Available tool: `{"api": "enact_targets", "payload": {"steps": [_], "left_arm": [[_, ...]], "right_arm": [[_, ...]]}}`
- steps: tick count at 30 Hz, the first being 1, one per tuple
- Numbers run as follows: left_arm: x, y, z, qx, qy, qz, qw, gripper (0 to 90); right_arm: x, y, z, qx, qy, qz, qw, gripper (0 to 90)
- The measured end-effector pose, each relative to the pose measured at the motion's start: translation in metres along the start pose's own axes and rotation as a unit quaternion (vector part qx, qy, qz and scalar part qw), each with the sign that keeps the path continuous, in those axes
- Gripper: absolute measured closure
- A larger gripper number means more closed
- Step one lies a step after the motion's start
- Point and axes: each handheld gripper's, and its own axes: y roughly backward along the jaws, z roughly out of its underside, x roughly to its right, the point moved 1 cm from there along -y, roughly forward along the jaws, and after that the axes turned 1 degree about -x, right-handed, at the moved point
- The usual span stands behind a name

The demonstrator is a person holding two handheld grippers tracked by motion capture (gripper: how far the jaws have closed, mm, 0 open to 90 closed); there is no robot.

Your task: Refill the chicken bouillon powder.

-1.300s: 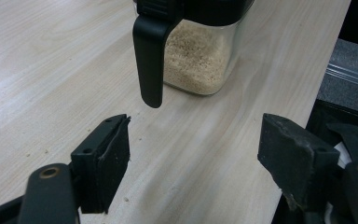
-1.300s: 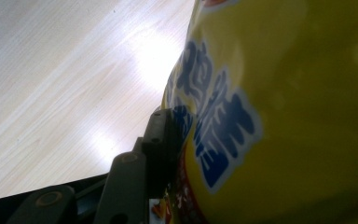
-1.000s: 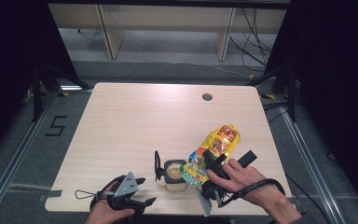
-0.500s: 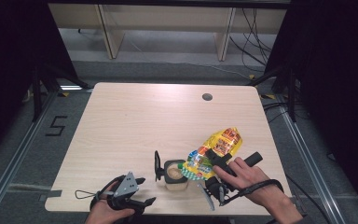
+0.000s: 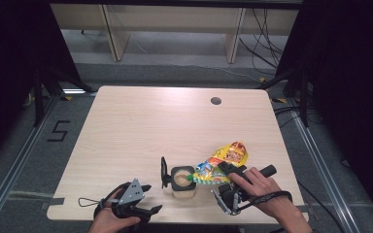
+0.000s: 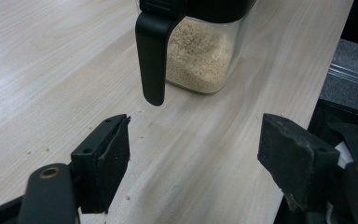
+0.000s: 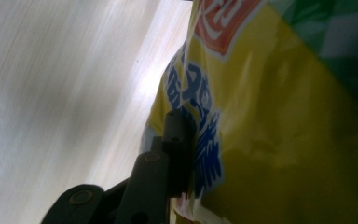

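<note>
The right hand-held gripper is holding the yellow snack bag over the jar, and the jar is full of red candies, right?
Not quite. The jar holds pale, sandy crumbs or grains, not red candies; the left gripper view shows them through its clear wall. The rest is right: the right hand-held gripper grips the yellow snack bag, tipped toward the jar's open top in the high view.

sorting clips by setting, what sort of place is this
Likely a lab or recording workspace, not a kitchen: a lone wooden table on grey floor, black curtains at the sides, loose cables behind.
</note>
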Motion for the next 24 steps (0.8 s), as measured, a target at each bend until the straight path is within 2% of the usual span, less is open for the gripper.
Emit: {"api": "enact_targets", "payload": {"steps": [1, 2, 3, 4, 5, 6, 7, 8, 9, 10, 11, 12, 13, 14, 15, 16, 17, 18, 19, 20, 21, 22, 24], "left_arm": [[0.001, 0.0, 0.0, 0.005, 0.005, 0.007, 1.0, 24.6], [0.0, 0.001, 0.0, 0.002, 0.001, 0.005, 1.0, 24.6], [-0.001, 0.001, -0.001, 0.003, -0.014, 0.002, 0.9999, 24.6], [-0.001, 0.001, -0.001, 0.004, -0.013, 0.002, 0.9999, 24.6], [0.001, 0.0, 0.0, 0.008, 0.006, 0.006, 0.9999, 24.6], [0.0, 0.0, 0.0, 0.008, -0.003, 0.004, 1.0, 24.6], [-0.001, 0.0, 0.0, 0.002, -0.002, 0.0, 1.0, 24.6], [-0.001, 0.0, 0.0, 0.001, -0.005, -0.001, 1.0, 24.6], [0.001, 0.0, 0.0, 0.008, 0.006, 0.007, 0.9999, 24.6], [0.001, 0.0, 0.0, 0.005, 0.005, 0.007, 1.0, 24.6], [0.001, 0.001, 0.0, 0.004, 0.003, 0.006, 1.0, 24.6], [-0.001, 0.001, -0.001, 0.001, -0.009, 0.003, 0.9999, 24.6], [-0.001, 0.001, -0.001, 0.003, -0.013, 0.004, 0.9999, 24.6], [-0.001, 0.001, -0.001, 0.005, -0.01, 0.005, 0.9999, 24.6], [0.0, 0.0, -0.001, 0.011, -0.006, 0.006, 0.9999, 24.6], [0.001, 0.0, 0.0, 0.013, 0.007, 0.006, 0.9999, 24.6], [0.001, 0.0, 0.0, 0.013, 0.009, 0.006, 0.9999, 24.6], [0.001, 0.0, 0.0, 0.01, 0.006, 0.006, 0.9999, 24.6], [0.001, 0.0, 0.0, 0.005, 0.005, 0.005, 1.0, 24.5], [0.001, 0.001, 0.0, 0.005, 0.004, 0.005, 1.0, 24.6], [-0.001, 0.001, -0.001, 0.006, -0.011, 0.005, 0.9999, 24.5], [0.001, 0.0, 0.0, 0.008, 0.003, 0.006, 1.0, 24.6], [-0.001, 0.001, -0.001, 0.005, -0.012, 0.004, 0.9999, 24.6]], "right_arm": [[0.003, -0.001, 0.002, 0.004, 0.014, -0.001, 0.9999, 77.3], [-0.001, -0.003, 0.004, 0.004, -0.025, -0.004, 0.9997, 77.8], [0.0, -0.003, 0.005, 0.002, -0.024, -0.002, 0.9997, 78.5], [0.001, -0.004, 0.006, 0.01, -0.023, 0.0, 0.9997, 78.9], [-0.003, -0.004, 0.007, 0.006, -0.051, -0.003, 0.9987, 79.2], [-0.005, -0.004, 0.008, 0.013, -0.082, -0.005, 0.9965, 79.5], [-0.003, -0.003, 0.009, 0.018, -0.077, -0.001, 0.9969, 79.7], [-0.004, -0.002, 0.011, 0.022, -0.094, -0.003, 0.9954, 80.0], [-0.002, -0.002, 0.012, 0.028, -0.083, 0.003, 0.9961, 80.2], [-0.001, -0.001, 0.013, 0.026, -0.08, 0.006, 0.9964, 80.6], [-0.002, -0.001, 0.014, 0.026, -0.095, 0.002, 0.9951, 80.7], [0.001, -0.001, 0.015, 0.032, -0.078, 0.009, 0.9964, 81.0], [-0.003, 0.0, 0.017, 0.029, -0.114, 0.004, 0.9931, 81.3], [-0.004, 0.002, 0.018, 0.026, -0.118, -0.002, 0.9926, 81.4], [-0.001, 0.001, 0.018, 0.034, -0.1, 0.009, 0.9943, 81.5], [-0.002, 0.002, 0.019, 0.032, -0.107, 0.008, 0.9937, 81.6], [-0.002, 0.002, 0.021, 0.04, -0.117, 0.008, 0.9923, 81.6], [-0.006, 0.002, 0.022, 0.043, -0.146, 0.011, 0.9883, 81.6], [-0.006, 0.004, 0.025, 0.036, -0.161, 0.005, 0.9862, 81.7], [-0.008, 0.004, 0.027, 0.038, -0.182, 0.006, 0.9826, 81.8], [-0.008, 0.004, 0.028, 0.038, -0.182, 0.003, 0.9825, 81.8], [-0.006, 0.003, 0.03, 0.042, -0.162, 0.007, 0.9859, 81.9], [-0.009, 0.002, 0.038, 0.046, -0.184, 0.003, 0.9819, 82.1]]}}
